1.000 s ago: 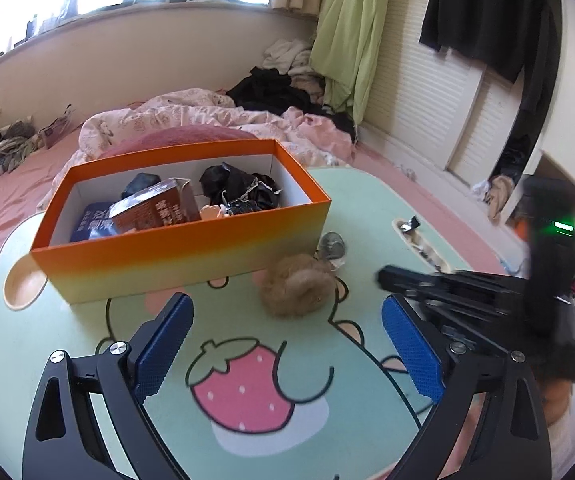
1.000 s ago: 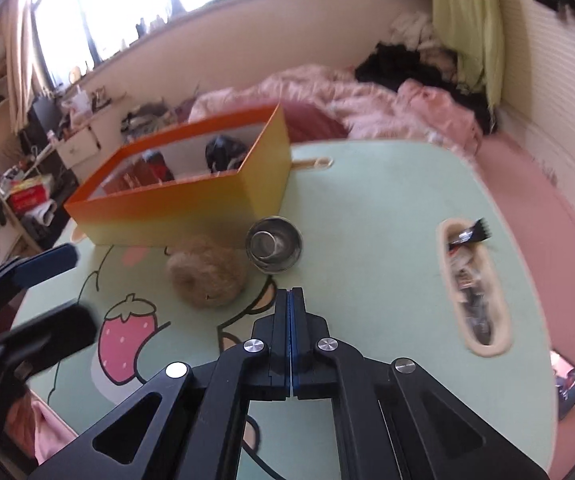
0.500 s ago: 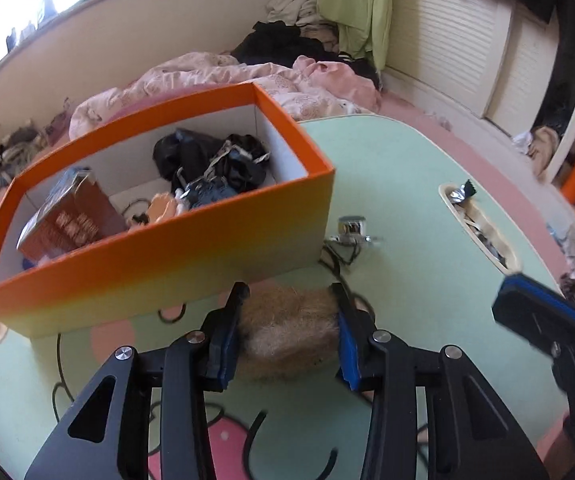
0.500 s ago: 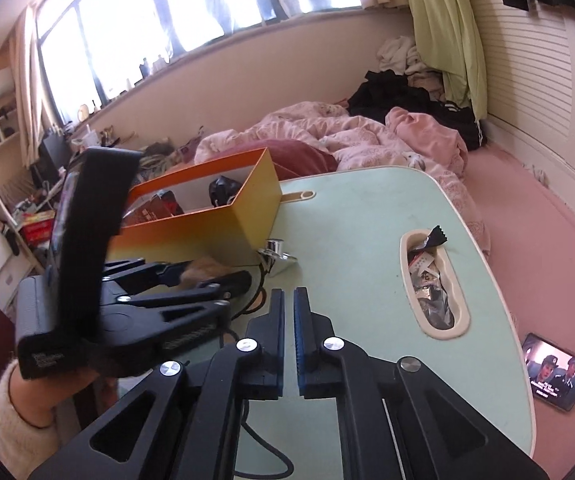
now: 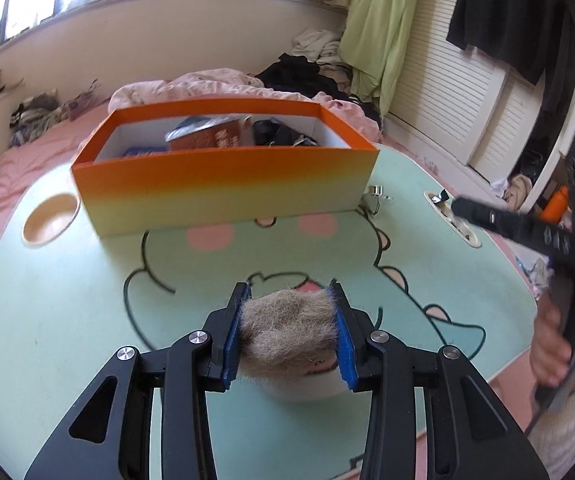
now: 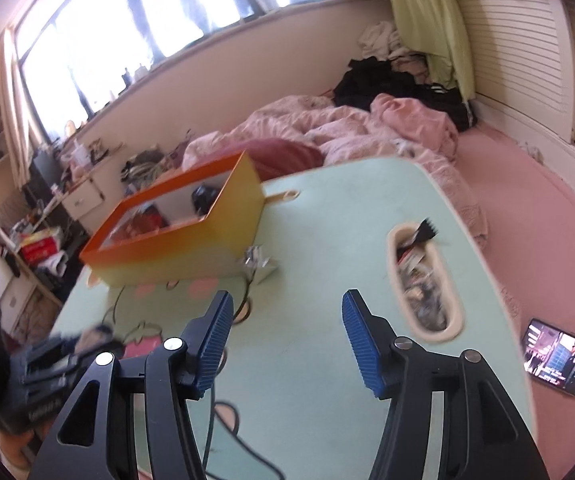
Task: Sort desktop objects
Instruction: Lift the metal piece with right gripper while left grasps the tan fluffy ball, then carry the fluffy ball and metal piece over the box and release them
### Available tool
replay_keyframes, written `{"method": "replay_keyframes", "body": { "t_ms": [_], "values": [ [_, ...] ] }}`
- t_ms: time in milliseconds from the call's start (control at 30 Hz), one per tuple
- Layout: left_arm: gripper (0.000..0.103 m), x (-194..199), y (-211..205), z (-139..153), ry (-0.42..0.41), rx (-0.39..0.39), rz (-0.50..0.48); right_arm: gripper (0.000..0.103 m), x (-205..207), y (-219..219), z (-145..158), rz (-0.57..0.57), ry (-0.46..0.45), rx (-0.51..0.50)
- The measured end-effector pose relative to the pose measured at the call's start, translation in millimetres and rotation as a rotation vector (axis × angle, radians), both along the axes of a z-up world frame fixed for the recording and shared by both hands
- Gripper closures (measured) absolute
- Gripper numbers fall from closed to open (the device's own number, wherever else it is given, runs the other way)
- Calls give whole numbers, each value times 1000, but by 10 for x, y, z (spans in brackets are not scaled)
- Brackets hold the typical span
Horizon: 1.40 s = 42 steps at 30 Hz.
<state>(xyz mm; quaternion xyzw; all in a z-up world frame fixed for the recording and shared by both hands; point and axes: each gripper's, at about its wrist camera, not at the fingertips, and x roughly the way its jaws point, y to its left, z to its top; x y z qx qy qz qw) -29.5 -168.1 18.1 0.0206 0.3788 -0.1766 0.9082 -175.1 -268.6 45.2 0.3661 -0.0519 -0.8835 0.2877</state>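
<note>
**Soft fur ball pinched, box wall ahead**

The main risk lies in the grip itself. The left gripper (image 5: 289, 330) holds the tan, fluffy fur ball (image 5: 287, 330) between its blue ribbed pads, above the mint-green cartoon-printed tabletop (image 5: 67, 320), and the ball is mostly loose hair. The pads may be squeezing fluff rather than a firm core, so a quick swing could let it slide out or shed onto the table. A second hazard is the orange-to-yellow rectangular cardboard box (image 5: 223, 188), which stands well beyond the ball with its long wall facing the gripper. If the ball travels too low, it would likely catch the rim or nudge the light box across the table. The box already holds a brown carton and dark items, so a careless drop could land on top and roll back out.

The left gripper points forward and downward toward the table, roughly square to the box's long side. The right gripper (image 6: 287, 338) angles down over the table's right part with its jaws opening and nothing between them. A small shiny metal object (image 6: 257, 262) lies just beside the box's near corner, though blur makes its shape hard to read.
</note>
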Motion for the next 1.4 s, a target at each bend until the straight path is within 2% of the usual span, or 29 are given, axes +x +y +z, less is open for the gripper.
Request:
{"method": "replay_keyframes", "body": {
  "t_ms": [167,367,433,467,500,533,633,700,833,933,1033,1067,1100,1133,1167,1200,1233,1267,1300,1367,1400],
  "values": [
    [63,32,-7,-40,15,-5,-7,46,-197,-297,72,46,-9,68],
    [63,-19,21,1,3,-10,-19,48,-510,-882,-143,128,-51,242],
    [63,-22,36,6,3,-16,-20,59,-600,-979,-244,153,-85,273],
    [63,-21,38,6,4,-17,-22,72,-604,-1002,-277,163,-87,292],
    [63,-20,41,8,5,-18,-24,79,-585,-987,-268,159,-72,303],
    [63,-22,45,10,5,-19,-26,79,-552,-968,-274,159,-69,311],
    [63,-39,63,30,2,-25,-35,79,-380,-843,-269,161,-56,293],
    [63,-51,72,77,-7,-30,-43,79,-229,-740,-199,148,-46,247],
    [63,91,78,379,-63,-16,-31,79,65,-793,267,178,90,121],
    [63,390,93,625,-85,-23,0,79,22,-1044,588,150,195,108],
    [63,832,105,781,-133,19,96,79,-254,-1379,681,111,216,99],
    [59,941,122,761,-140,26,121,78,-360,-1464,641,102,200,95],
    [55,1059,142,720,-134,35,137,67,-479,-1550,544,96,164,92],
    [43,1180,152,643,-103,56,154,56,-570,-1617,430,96,118,108],
    [41,1265,165,546,-65,78,167,40,-642,-1656,327,99,82,128],
    [40,1291,172,449,-50,86,158,40,-686,-1681,214,111,46,146],
    [36,1259,178,418,-76,100,149,40,-717,-1635,114,122,-1,112],
    [24,1176,186,403,-133,120,139,40,-709,-1585,104,131,-5,91],
    [20,1117,190,392,-158,129,128,41,-654,-1573,96,147,7,126],
    [19,1103,196,300,-91,135,108,41,-546,-1613,89,164,25,206],
    [19,1085,214,294,-96,115,98,41,-519,-1569,93,157,8,202]
  ]
}}
